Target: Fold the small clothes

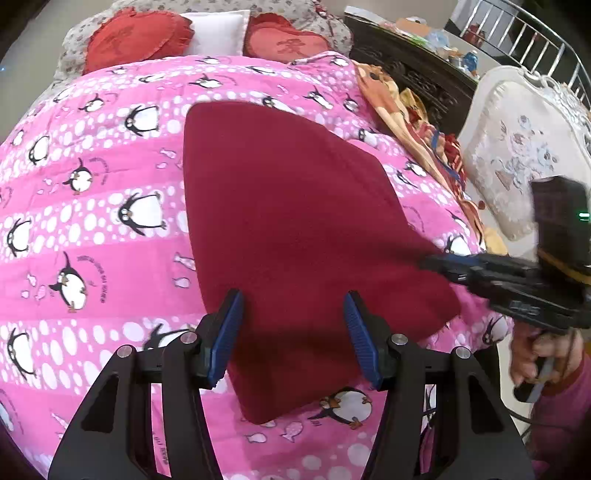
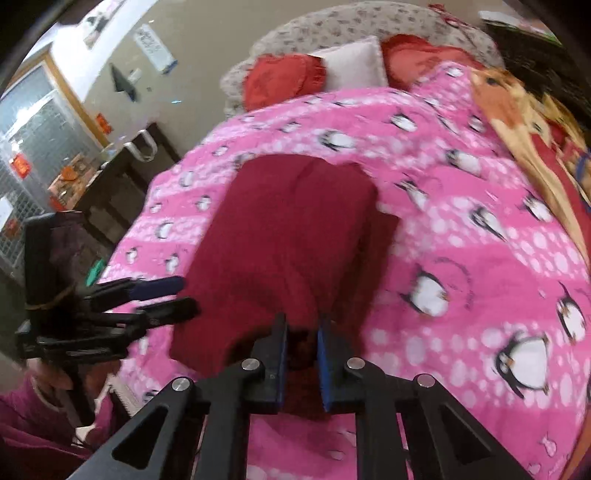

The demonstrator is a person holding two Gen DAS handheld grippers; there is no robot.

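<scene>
My right gripper (image 2: 301, 325) was clenched on the near edge of the dark red garment (image 2: 291, 236), cloth bunched between the pads. My left gripper (image 1: 293, 302) hung released over the garment's near end, gripping nothing. The garment lay flat on the pink penguin quilt (image 1: 92, 221), long axis running away from me toward the pillows; right was on it, left just above. Count: one garment, two grippers, two red heart cushions (image 1: 136, 37), one white pillow (image 1: 218, 31).

A pink penguin quilt (image 1: 110, 221) covers the bed; two red heart cushions (image 1: 136, 37) flank a white pillow (image 1: 218, 31) at its head; an orange blanket (image 1: 399, 107) lies along one edge, beside a floral chair (image 1: 517, 155)
</scene>
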